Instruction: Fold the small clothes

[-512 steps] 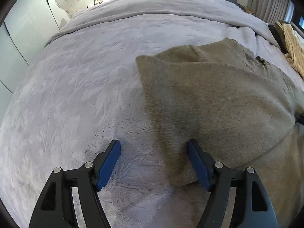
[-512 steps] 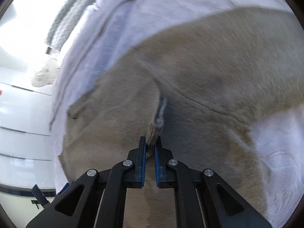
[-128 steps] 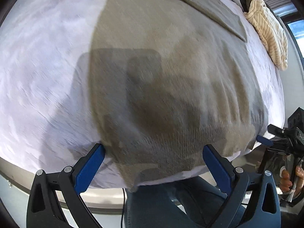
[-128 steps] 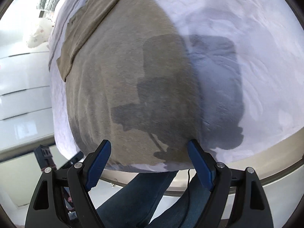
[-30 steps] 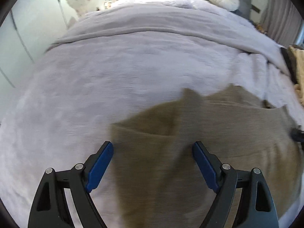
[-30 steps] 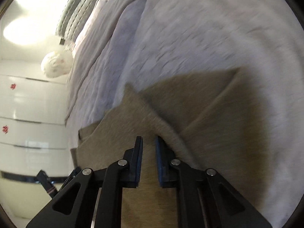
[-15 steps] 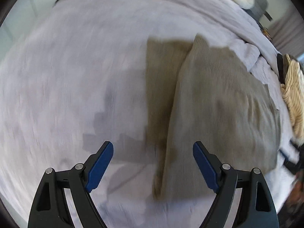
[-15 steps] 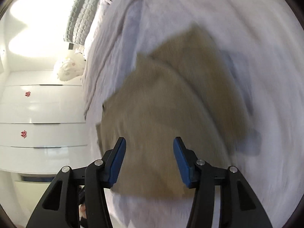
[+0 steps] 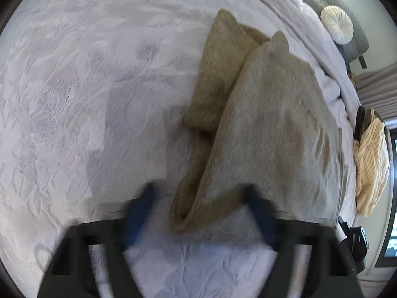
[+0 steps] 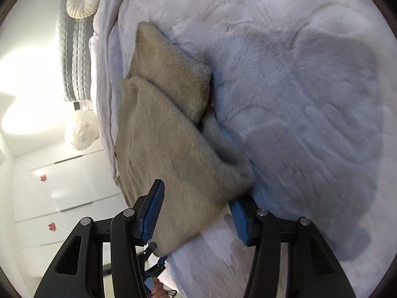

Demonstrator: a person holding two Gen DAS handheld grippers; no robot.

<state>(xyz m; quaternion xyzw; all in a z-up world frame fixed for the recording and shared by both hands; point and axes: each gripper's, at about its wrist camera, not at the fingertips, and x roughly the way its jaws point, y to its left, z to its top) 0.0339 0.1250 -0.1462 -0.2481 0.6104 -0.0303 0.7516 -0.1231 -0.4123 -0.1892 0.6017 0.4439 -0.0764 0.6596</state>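
Folded sweater point(image 9: 273, 129) on blanket point(image 9: 86, 99); round cushion point(image 9: 337, 24) behind; striped garment point(image 9: 371, 164) right.

Bed point(image 9: 74, 99) w/ folded sweater point(image 9: 273, 129), knit point(image 9: 371, 164)

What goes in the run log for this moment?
garment: sweater half-folded on bed | left hand-held gripper: closing around corner | right hand-held gripper: open

The right gripper point(image 10: 198, 214) hangs with jaws apart over the near corner of a folded tan garment point(image 10: 168, 149) lying on the pale bedspread point(image 10: 297, 87).
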